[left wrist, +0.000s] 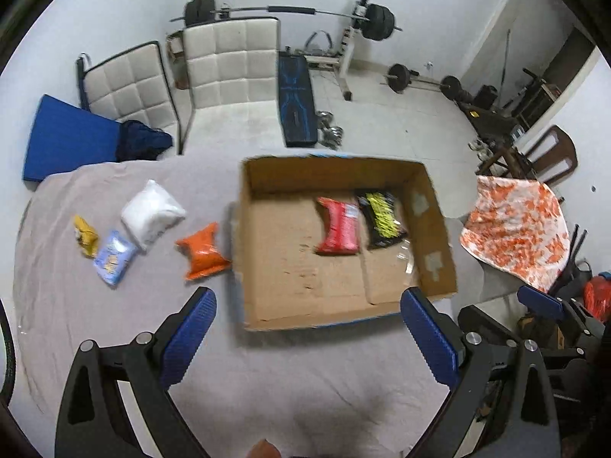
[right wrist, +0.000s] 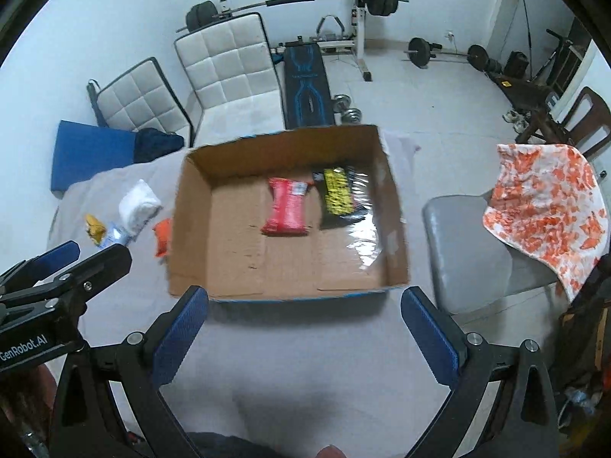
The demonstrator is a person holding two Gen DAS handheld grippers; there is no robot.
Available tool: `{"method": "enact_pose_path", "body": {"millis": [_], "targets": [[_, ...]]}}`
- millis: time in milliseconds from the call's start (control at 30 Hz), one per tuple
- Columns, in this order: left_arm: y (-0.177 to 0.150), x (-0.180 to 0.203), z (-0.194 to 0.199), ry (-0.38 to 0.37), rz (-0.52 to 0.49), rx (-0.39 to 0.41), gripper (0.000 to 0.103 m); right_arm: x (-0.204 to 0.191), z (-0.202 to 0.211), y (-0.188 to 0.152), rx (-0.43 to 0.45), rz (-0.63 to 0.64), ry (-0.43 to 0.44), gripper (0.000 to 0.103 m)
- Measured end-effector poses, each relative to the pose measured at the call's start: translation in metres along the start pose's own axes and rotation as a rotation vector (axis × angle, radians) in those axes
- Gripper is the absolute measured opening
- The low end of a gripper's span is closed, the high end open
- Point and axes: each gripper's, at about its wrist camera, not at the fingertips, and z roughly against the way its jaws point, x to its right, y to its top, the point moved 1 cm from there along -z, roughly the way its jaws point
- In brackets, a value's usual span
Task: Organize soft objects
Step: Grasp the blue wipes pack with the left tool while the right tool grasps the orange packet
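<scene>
An open cardboard box (left wrist: 290,290) (right wrist: 233,263) sits on a grey-covered table. Inside lie a red packet (left wrist: 340,229) (right wrist: 286,210) and a black-and-yellow packet (left wrist: 382,217) (right wrist: 338,192). Left of the box lie an orange packet (left wrist: 202,253) (right wrist: 162,236), a white bag (left wrist: 151,213) (right wrist: 137,206), a light blue packet (left wrist: 112,257) and a yellow packet (left wrist: 86,234) (right wrist: 94,227). My left gripper (left wrist: 307,334) is open and empty, above the table near the box's front edge. My right gripper (right wrist: 303,330) is open and empty in front of the box.
A grey chair (right wrist: 469,252) with an orange-patterned cloth (left wrist: 515,229) (right wrist: 550,210) stands right of the table. Two white padded chairs (left wrist: 229,65), a blue mat (left wrist: 65,141) and gym weights (left wrist: 378,19) stand behind the table.
</scene>
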Motion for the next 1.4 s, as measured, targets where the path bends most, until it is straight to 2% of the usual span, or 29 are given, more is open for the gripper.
{"method": "enact_pose_path", "body": {"millis": [167,267,367,533,600,667,833,967,1067,1200,1233,1333,1400], "targets": [[0.014,-0.075,0.011,0.077,0.047,0.012,0.099,-0.060,-0.018,0.016,-0.050,0.004,0.103,0.103],[0.020,-0.137,0.009,0.174,0.079,0.007,0.099,-0.115,-0.045,0.025,-0.105,0.047,0.162,0.103],[0.021,-0.191,-0.005,0.230,0.109,-0.034,0.099,-0.175,-0.083,0.034,-0.176,0.097,0.223,0.103],[0.019,-0.274,-0.049,0.319,0.136,-0.108,0.099,-0.261,-0.169,0.054,-0.289,0.155,0.195,0.103],[0.018,-0.301,-0.074,0.327,0.143,-0.153,0.099,-0.281,-0.198,0.060,-0.322,0.161,0.177,0.103],[0.016,-0.325,-0.108,0.319,0.133,-0.224,0.099,-0.296,-0.232,0.065,-0.363,0.176,0.121,0.102],[0.013,-0.344,-0.186,0.291,0.057,-0.365,0.099,-0.301,-0.298,0.069,-0.453,0.186,0.008,0.102],[0.012,-0.344,-0.236,0.263,-0.020,-0.446,0.099,-0.310,-0.321,0.067,-0.480,0.226,-0.055,0.102],[0.011,-0.343,-0.255,0.208,-0.025,-0.484,0.099,-0.322,-0.330,0.066,-0.504,0.256,-0.056,0.102],[0.007,-0.343,-0.272,0.176,-0.033,-0.515,0.098,-0.330,-0.344,0.065,-0.527,0.283,-0.130,0.102],[0.005,-0.344,-0.273,0.169,-0.024,-0.519,0.091,-0.333,-0.347,0.064,-0.530,0.295,-0.140,0.101],[-0.001,-0.347,-0.274,0.169,-0.006,-0.521,0.077,-0.341,-0.352,0.062,-0.562,0.292,-0.090,0.095],[-0.006,-0.351,-0.272,0.175,0.011,-0.515,0.071,-0.343,-0.357,0.059,-0.562,0.295,-0.116,0.095]]}}
